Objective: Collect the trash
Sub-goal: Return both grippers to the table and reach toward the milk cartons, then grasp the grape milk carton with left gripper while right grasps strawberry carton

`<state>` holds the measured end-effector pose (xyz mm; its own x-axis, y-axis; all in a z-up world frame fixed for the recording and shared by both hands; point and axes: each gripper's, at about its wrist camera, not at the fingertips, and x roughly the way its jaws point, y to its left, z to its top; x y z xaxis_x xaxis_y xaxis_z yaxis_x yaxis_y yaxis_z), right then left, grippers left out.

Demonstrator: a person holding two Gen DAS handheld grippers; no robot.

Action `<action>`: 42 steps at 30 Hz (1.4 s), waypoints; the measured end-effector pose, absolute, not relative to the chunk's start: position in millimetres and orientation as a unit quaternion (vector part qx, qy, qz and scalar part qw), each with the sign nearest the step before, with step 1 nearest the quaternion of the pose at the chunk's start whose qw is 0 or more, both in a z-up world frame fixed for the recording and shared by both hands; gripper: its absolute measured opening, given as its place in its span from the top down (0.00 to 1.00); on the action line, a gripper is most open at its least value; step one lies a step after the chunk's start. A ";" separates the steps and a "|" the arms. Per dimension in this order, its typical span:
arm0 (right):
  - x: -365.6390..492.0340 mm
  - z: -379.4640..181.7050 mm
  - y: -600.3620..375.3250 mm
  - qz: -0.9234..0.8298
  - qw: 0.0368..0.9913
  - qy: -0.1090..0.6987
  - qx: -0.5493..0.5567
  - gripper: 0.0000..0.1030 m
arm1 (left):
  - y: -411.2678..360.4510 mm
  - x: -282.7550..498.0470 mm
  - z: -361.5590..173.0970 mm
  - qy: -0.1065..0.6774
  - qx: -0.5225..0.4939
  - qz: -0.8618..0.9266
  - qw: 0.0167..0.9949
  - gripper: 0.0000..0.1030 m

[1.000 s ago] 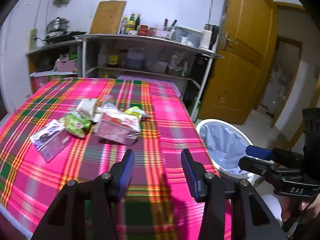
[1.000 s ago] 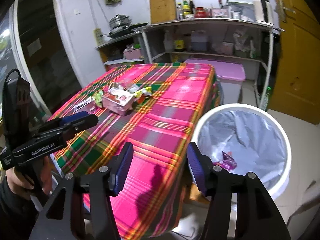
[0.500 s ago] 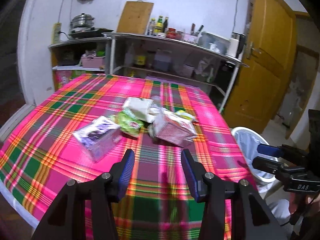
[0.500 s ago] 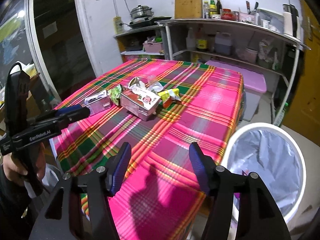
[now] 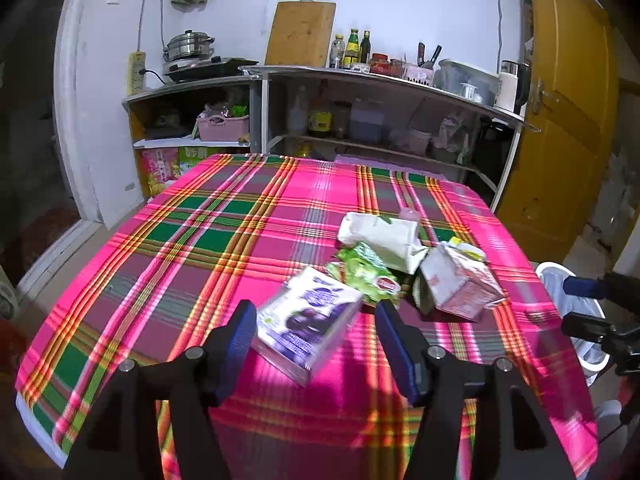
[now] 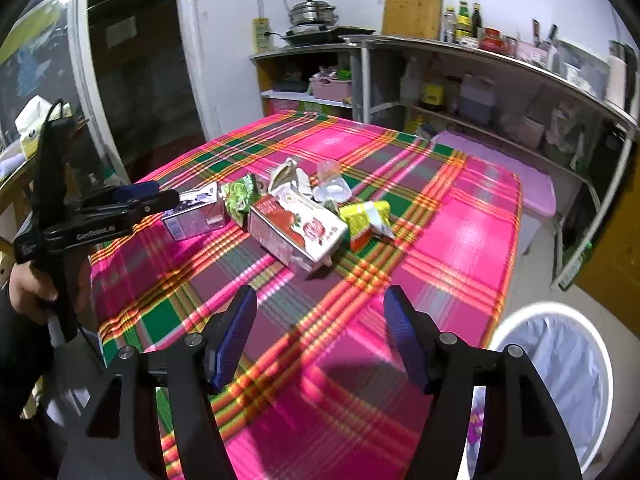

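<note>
Both sets of jaws have just been opening and stand released: the left gripper (image 5: 316, 344) now frames the purple carton (image 5: 306, 326) untouched, the right gripper (image 6: 320, 336) remains short of the red carton (image 6: 298, 232), grasps pending
</note>
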<state>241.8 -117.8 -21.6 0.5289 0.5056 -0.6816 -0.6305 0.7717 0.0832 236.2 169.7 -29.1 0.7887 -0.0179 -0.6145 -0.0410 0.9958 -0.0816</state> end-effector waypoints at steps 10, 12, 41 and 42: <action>280.8 -27.4 -79.1 0.376 0.846 0.353 -0.133 0.35 | 184.6 269.2 -48.9 0.359 -0.029 -0.042 0.932 0.34; 288.3 -30.0 -72.2 0.390 0.839 0.353 -0.140 0.35 | 185.2 272.7 -53.2 0.367 -0.031 -0.057 0.928 0.34; 331.8 -51.6 -21.1 0.467 0.753 0.386 -0.256 0.35 | 158.9 256.9 -69.7 0.392 -0.057 -0.102 0.913 0.40; 331.8 -54.7 -18.8 0.466 0.750 0.395 -0.255 0.36 | 158.7 256.2 -69.3 0.392 -0.058 -0.101 0.913 0.40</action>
<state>331.8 -18.8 -54.7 0.2545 0.4967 -0.8298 -0.8999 0.4357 -0.0151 256.2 158.7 -69.3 0.6727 -0.2291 -0.7035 0.1386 0.9730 -0.1843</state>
